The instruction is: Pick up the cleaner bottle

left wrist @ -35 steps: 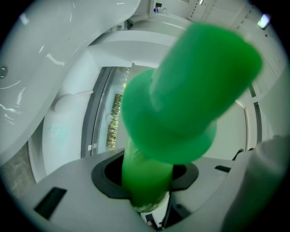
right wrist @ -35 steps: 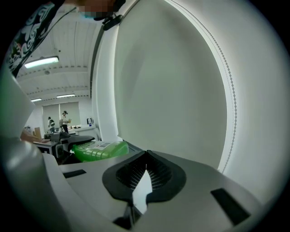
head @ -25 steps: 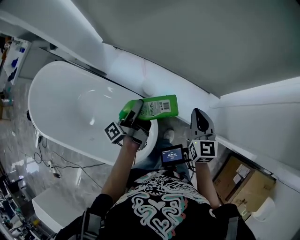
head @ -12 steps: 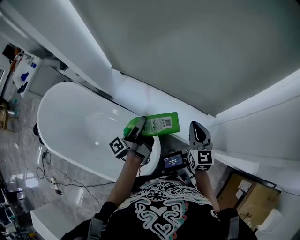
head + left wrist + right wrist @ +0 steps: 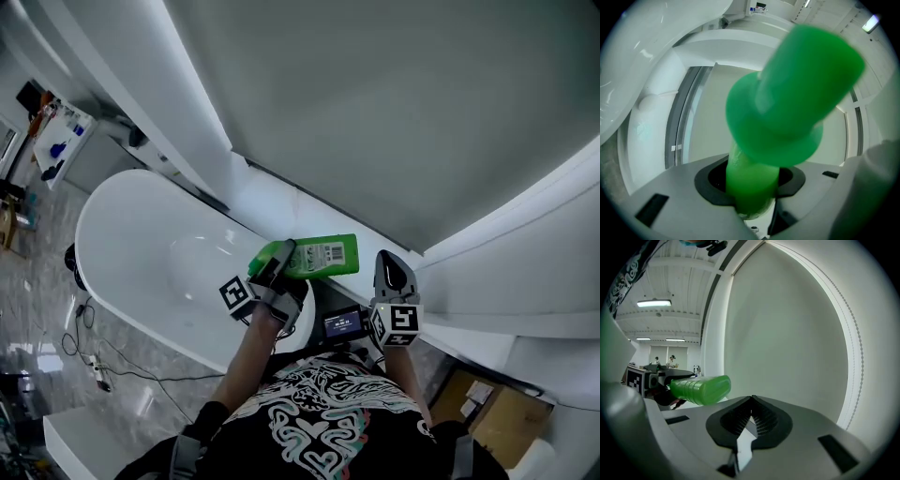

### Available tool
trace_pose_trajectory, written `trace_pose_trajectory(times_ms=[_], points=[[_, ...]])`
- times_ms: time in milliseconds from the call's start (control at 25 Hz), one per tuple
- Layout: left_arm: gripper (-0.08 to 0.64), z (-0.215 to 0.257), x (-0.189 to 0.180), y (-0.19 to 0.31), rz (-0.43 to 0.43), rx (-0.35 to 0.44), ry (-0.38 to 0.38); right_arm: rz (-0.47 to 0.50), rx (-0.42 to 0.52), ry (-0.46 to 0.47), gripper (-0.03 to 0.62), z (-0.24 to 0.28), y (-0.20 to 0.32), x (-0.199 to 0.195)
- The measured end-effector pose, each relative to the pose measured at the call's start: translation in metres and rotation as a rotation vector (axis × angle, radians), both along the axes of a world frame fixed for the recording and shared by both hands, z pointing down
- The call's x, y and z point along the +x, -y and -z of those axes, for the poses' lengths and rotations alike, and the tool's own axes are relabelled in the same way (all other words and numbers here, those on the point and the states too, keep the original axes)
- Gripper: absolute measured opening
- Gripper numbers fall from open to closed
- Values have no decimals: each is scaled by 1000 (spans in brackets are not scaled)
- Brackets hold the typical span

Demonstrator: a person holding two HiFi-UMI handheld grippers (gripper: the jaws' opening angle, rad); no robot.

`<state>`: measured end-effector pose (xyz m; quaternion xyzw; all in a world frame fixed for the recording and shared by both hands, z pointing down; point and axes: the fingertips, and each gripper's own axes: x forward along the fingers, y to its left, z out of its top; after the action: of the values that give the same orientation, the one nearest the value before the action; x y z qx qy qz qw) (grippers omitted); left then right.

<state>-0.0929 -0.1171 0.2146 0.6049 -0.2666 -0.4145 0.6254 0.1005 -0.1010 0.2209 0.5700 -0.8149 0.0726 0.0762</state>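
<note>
Left hand-held gripper (image 5: 279, 261) is clamped on the green cleaner bottle (image 5: 323, 255), its 2 jaws pinching the narrow neck end. The bottle is up in the air, lying on its side with the barcode label facing the head camera, over the end of the white bathtub (image 5: 131, 234) by the wall. In the left gripper view the bottle's body (image 5: 792, 93) looms right in front of the lens. Right hand-held gripper (image 5: 391, 270) hangs just beside the bottle's base, jaws closed together on nothing.
</note>
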Motion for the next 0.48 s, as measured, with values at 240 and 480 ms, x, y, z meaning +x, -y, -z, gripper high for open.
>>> trace_pose_trajectory(times_ms=[240, 480], points=[[186, -1, -1, 0, 7, -7, -1, 26, 1, 8, 26, 5, 1, -7], [186, -3, -1, -1, 16, -6, -1, 36, 5, 7, 26, 3, 0, -8]])
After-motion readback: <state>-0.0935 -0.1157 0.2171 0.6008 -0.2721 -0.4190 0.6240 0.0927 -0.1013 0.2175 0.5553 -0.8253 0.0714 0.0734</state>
